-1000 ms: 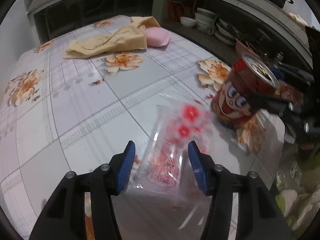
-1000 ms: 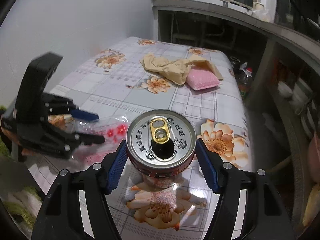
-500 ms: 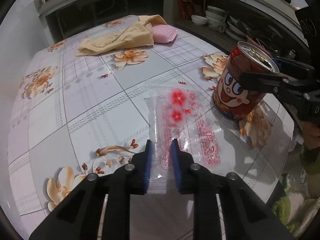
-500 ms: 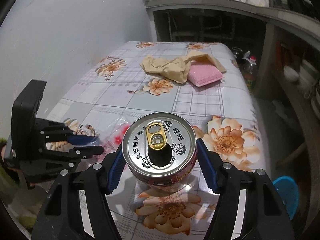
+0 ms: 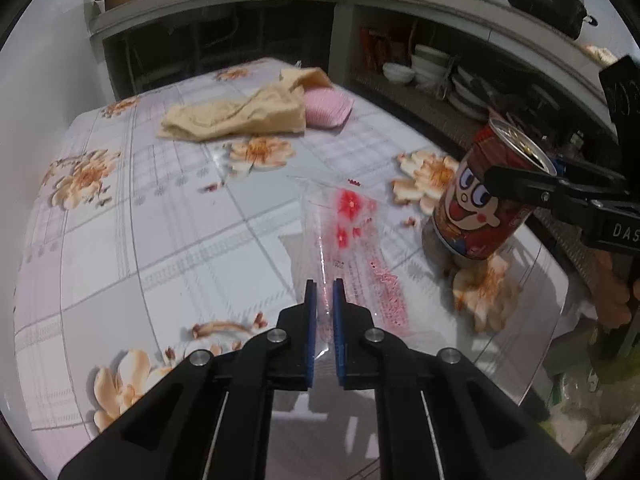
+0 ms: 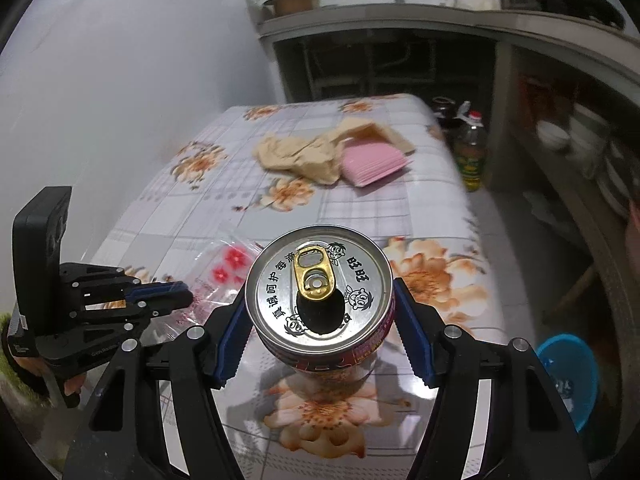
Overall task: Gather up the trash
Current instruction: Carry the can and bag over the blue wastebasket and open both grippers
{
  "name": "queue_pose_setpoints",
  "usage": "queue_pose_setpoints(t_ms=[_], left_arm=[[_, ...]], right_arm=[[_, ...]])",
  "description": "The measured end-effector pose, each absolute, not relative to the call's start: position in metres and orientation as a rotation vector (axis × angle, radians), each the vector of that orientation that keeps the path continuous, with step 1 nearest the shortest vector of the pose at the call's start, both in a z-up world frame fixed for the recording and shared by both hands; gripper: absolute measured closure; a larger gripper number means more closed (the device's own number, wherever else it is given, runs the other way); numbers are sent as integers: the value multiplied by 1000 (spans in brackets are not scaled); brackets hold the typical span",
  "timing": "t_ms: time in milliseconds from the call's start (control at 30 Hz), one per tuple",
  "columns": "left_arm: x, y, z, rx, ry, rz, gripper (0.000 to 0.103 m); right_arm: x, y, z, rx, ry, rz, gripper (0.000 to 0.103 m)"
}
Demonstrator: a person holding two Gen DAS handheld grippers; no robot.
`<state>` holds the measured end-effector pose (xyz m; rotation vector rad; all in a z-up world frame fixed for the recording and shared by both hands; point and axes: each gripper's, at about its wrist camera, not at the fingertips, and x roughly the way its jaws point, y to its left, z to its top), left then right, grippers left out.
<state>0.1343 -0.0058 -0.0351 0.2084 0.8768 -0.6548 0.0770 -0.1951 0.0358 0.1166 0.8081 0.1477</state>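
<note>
A clear plastic wrapper [image 5: 352,236] with red flower print hangs lifted above the floral table. My left gripper [image 5: 324,292] is shut on its near edge. It also shows in the right wrist view [image 6: 224,268], with the left gripper [image 6: 176,296] pinching it. A red opened drink can [image 5: 488,196] with a cartoon face is held off the table near the right edge. My right gripper [image 6: 320,312] is shut on the can [image 6: 320,284], its blue pads against both sides below the rim.
A beige cloth [image 5: 240,116] and a pink sponge [image 5: 326,106] lie at the table's far end. Shelves with bowls and plates [image 5: 432,72] stand to the right. A blue basin [image 6: 568,376] and an oil bottle [image 6: 472,156] stand on the floor beyond the table's right edge.
My left gripper closed on the wrapper and lifted it. My right gripper raised the can off the table. Both have pulled back and up.
</note>
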Motion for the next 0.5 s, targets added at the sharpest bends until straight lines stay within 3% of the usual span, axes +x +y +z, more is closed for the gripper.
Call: queue_pose_setpoints(t_ms=[500], left_arm=[[152, -43, 0, 178, 780, -729, 97]], right_arm=[[60, -247, 57, 210, 730, -1, 40]])
